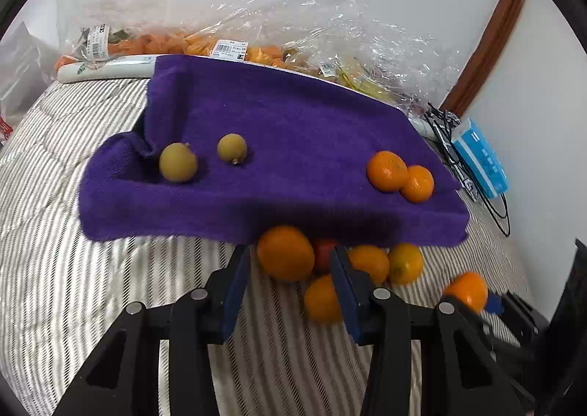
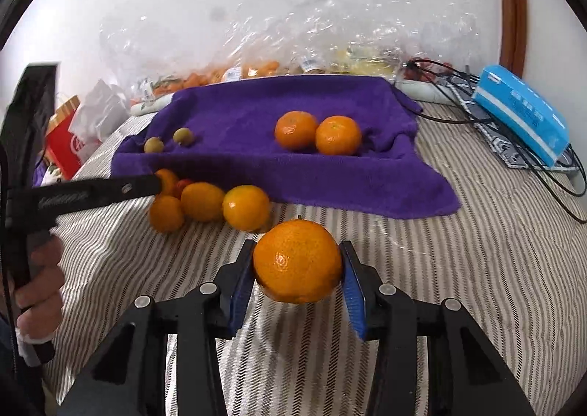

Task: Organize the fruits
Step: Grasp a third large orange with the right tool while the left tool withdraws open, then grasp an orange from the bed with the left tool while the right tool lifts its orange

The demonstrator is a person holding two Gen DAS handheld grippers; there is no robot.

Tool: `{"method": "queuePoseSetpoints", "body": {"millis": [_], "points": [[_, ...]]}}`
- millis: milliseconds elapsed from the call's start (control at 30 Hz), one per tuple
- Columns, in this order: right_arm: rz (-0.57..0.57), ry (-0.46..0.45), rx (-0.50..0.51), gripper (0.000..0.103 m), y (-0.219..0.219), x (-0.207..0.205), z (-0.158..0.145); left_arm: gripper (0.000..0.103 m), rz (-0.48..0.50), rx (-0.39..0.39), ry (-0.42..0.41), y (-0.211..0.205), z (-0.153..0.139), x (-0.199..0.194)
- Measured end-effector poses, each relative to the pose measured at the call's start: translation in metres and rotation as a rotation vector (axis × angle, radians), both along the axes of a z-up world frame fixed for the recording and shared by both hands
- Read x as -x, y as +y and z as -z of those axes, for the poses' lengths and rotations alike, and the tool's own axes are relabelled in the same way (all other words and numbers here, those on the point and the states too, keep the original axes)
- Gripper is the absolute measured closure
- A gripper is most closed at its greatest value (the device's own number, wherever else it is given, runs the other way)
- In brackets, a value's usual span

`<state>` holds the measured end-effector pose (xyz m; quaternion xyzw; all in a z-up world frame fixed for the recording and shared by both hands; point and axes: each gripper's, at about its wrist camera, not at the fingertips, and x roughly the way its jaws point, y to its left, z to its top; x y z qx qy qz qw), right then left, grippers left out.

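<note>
A purple towel (image 1: 293,122) lies on the striped bedding, also in the right wrist view (image 2: 312,174). On it sit two green-brown fruits (image 1: 178,162) at the left and two mandarins (image 1: 387,171) at the right. A heap of oranges (image 1: 285,252) with a red fruit (image 1: 324,251) lies in front of the towel. My left gripper (image 1: 290,276) is open around the nearest orange, not gripping it. My right gripper (image 2: 298,265) is shut on an orange (image 2: 297,262), held above the bedding; it also shows in the left wrist view (image 1: 467,289).
Clear plastic bags with orange produce (image 1: 256,45) lie behind the towel by the wall. A blue tissue box (image 2: 521,111) and black cables (image 2: 550,174) are at the right. A red and white bag (image 2: 69,137) is at the left.
</note>
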<state>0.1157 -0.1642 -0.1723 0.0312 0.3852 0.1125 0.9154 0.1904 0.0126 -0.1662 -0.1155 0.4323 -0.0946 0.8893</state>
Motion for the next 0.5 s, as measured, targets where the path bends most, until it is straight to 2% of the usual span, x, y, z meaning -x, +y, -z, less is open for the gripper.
{"method": "queuePoseSetpoints", "body": {"millis": [67, 200, 500], "points": [[-0.026, -0.007, -0.011, 0.059, 0.003, 0.002, 0.0, 0.071, -0.026, -0.012, 0.001, -0.001, 0.003, -0.005], [-0.077, -0.002, -0.032, 0.059, 0.006, 0.003, 0.0, 0.074, -0.028, 0.028, -0.01, 0.007, 0.003, 0.0], [-0.037, 0.016, -0.093, 0.059, -0.005, 0.0, 0.002, 0.07, -0.023, 0.001, 0.01, 0.001, 0.006, -0.009]]}}
